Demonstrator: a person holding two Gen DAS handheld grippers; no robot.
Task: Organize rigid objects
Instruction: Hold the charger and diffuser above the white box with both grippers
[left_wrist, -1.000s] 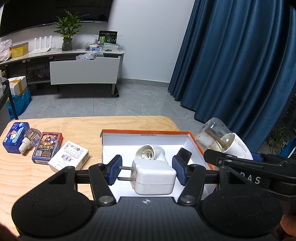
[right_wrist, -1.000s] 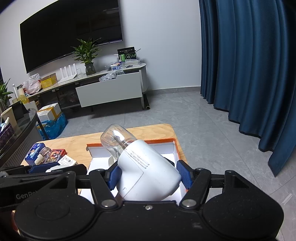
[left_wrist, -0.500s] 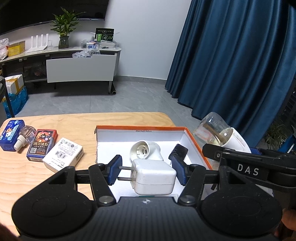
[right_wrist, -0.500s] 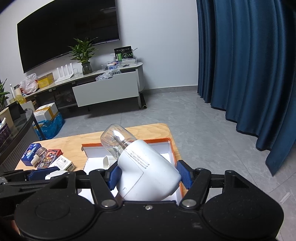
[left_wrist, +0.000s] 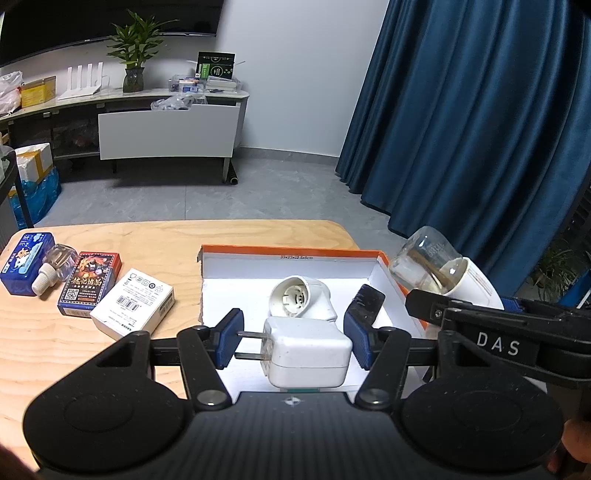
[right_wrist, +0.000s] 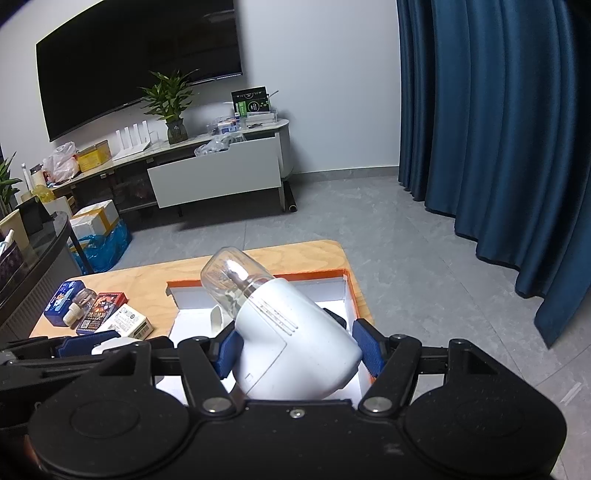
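My left gripper (left_wrist: 293, 338) is shut on a white charger (left_wrist: 306, 354); the charger's metal prongs press against the left pad. It hangs over the near part of an open white box with an orange rim (left_wrist: 288, 254). Inside the box lie a white round socket piece (left_wrist: 299, 295) and a small black item (left_wrist: 365, 301). My right gripper (right_wrist: 297, 349) is shut on a white plug-in device (right_wrist: 295, 332) with a clear bottle (right_wrist: 232, 277) screwed into it, tilted up to the left over the box's right side.
On the wooden table (left_wrist: 147, 243), left of the box, lie a blue box (left_wrist: 24, 262), a small clear bottle with a white cap (left_wrist: 55, 266), a red and blue card box (left_wrist: 90, 282) and a white box (left_wrist: 133, 308). A blue curtain (left_wrist: 461, 129) hangs beyond the table's right edge.
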